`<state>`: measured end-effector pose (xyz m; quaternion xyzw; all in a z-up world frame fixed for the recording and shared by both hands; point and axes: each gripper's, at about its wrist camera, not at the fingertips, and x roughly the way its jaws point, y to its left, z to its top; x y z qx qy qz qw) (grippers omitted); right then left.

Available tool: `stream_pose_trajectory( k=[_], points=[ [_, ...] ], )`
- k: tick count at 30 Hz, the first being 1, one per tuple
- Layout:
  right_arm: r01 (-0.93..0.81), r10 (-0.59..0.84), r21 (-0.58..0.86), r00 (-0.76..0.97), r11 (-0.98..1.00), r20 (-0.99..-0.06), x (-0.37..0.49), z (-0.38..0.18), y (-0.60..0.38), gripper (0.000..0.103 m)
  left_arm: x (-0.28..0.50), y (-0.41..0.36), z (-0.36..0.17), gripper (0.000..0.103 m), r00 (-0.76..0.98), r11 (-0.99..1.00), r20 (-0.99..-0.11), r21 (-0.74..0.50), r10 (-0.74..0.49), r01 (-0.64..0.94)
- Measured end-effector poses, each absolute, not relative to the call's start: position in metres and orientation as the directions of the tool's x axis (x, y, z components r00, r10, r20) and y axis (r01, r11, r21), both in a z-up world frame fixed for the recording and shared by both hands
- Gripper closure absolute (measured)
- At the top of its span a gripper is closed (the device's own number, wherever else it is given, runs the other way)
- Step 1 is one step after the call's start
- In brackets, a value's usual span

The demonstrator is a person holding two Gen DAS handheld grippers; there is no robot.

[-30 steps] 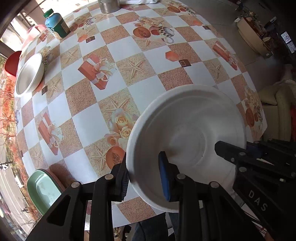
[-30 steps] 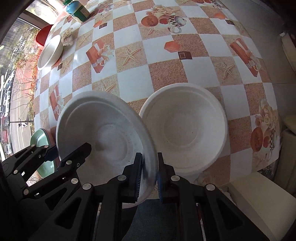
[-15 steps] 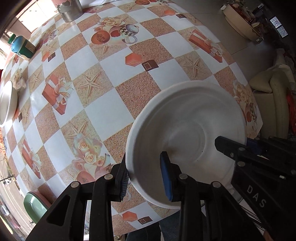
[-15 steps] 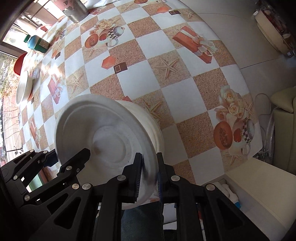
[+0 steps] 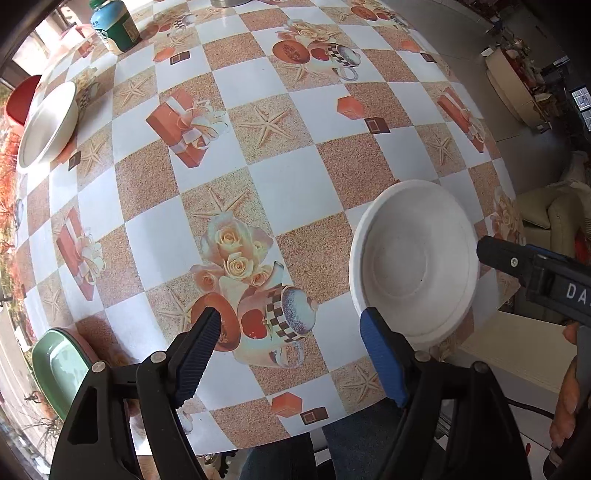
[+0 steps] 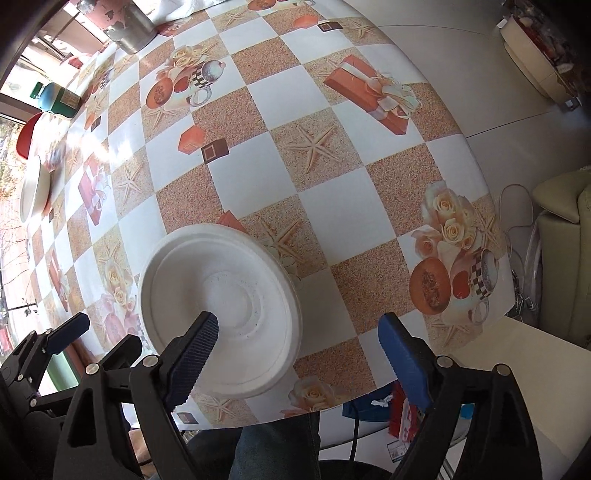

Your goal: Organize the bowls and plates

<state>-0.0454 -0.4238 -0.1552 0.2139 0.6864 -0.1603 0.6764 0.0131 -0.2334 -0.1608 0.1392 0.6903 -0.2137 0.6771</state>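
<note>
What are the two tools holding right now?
Nothing. The left tool and the right tool are both opening with nothing between their pads. The stacked white bowls sit free on the table.

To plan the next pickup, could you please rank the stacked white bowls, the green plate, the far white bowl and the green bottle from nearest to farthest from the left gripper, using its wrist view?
1. Stacked white bowls, just right of the left gripper.
2. Green plate, at the near left table edge.
3. Far white bowl, far left.
4. Green bottle, far left, beyond that bowl.
</note>
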Motion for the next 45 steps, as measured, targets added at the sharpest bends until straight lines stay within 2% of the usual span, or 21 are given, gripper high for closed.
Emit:
stream_pose_trajectory(
  k=[4, 8, 21, 31, 33, 34, 45],
  points=[
    [0.529, 0.037, 0.032, 0.001, 0.848, -0.999, -0.041, -0.142, -0.427, 0.014, 0.01, -0.207, -0.154, 0.022, -0.046, 0.895, -0.991, -0.136, -0.128, 0.425],
    [0.527, 0.057, 0.063, 0.027, 0.848, -0.998, -0.03, -0.126, -0.42, 0.014, 0.009, -0.184, -0.143, 0.022, -0.017, 0.922, -0.986, -0.159, -0.163, 0.352],
    [0.278, 0.114, 0.119, 0.036, 0.953, -0.993, 0.018, -0.115, -0.312, 0.014, 0.011, -0.127, -0.134, 0.022, 0.046, 0.966, -0.981, -0.175, -0.187, 0.19],
    [0.198, 0.152, 0.148, -0.005, 0.969, -0.988, 0.032, -0.122, -0.276, 0.014, 0.015, -0.1, -0.132, 0.022, 0.093, 0.978, -0.978, -0.176, -0.187, 0.116],
    [0.193, 0.176, 0.17, -0.016, 0.966, -0.984, 0.036, -0.124, -0.27, 0.009, 0.017, -0.094, -0.133, 0.022, 0.094, 0.979, -0.977, -0.182, -0.19, 0.094],
    [0.193, 0.189, 0.183, -0.014, 0.964, -0.982, 0.038, -0.125, -0.268, 0.0, 0.018, -0.092, -0.134, 0.022, 0.093, 0.98, -0.977, -0.182, -0.19, 0.084],
    [0.143, 0.201, 0.196, -0.018, 0.97, -0.979, 0.074, -0.123, -0.244, 0.0, 0.05, -0.063, -0.126, 0.022, 0.121, 0.984, -0.977, -0.178, -0.175, -0.018]
  ],
)
